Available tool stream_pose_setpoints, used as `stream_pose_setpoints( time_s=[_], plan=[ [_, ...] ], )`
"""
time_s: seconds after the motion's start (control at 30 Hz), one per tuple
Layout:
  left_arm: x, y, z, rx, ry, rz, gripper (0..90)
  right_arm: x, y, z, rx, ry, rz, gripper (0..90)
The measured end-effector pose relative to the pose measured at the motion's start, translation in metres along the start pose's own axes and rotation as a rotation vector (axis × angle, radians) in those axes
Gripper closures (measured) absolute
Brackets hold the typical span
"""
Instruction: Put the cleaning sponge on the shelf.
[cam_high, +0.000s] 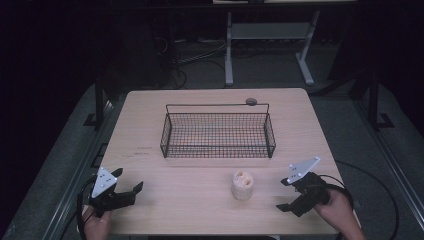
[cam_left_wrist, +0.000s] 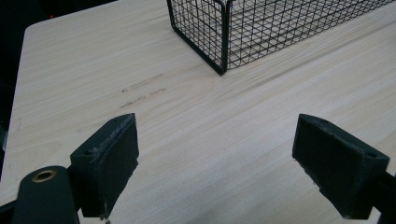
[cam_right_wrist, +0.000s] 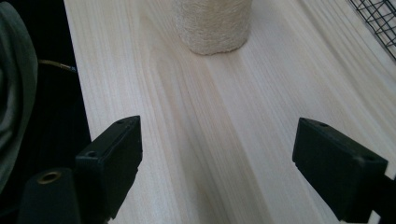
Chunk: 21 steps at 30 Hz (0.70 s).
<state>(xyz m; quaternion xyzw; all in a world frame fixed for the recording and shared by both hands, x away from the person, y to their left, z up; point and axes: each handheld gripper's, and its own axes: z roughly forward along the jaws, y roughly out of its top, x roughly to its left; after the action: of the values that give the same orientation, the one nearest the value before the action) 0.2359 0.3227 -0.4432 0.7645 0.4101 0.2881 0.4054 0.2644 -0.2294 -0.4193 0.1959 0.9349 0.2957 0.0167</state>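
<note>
Both claws sit lowest at the near edge of the desk (cam_high: 210, 150), and between them stands the pale fibrous roll (cam_high: 242, 185), upright, in front of the wire basket (cam_high: 218, 131) and apart from it. The right claw (cam_high: 286, 194) is nearest to it, jaws spread wide and empty, pointed at the roll's base in its own view. The left claw (cam_high: 129, 181) hovers well apart, also fully open with nothing in it, facing the basket's corner.

Risks, as I judge them: the roll looks tall and light, so a jaw nudging one side could tip it over. Its soft surface may squash or slip under a high pinch. Lifted low, it could catch on the basket's rim.
</note>
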Motion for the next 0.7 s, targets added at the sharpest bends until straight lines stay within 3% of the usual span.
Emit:
stream_pose_setpoints(
  time_s=[0.7],
  plan=[
    [0.001,0.000,-0.001,-0.002,0.002,-0.001,13.7,-0.001,0.027,0.004,0.035,0.032,-0.050,15.4]
  ],
)
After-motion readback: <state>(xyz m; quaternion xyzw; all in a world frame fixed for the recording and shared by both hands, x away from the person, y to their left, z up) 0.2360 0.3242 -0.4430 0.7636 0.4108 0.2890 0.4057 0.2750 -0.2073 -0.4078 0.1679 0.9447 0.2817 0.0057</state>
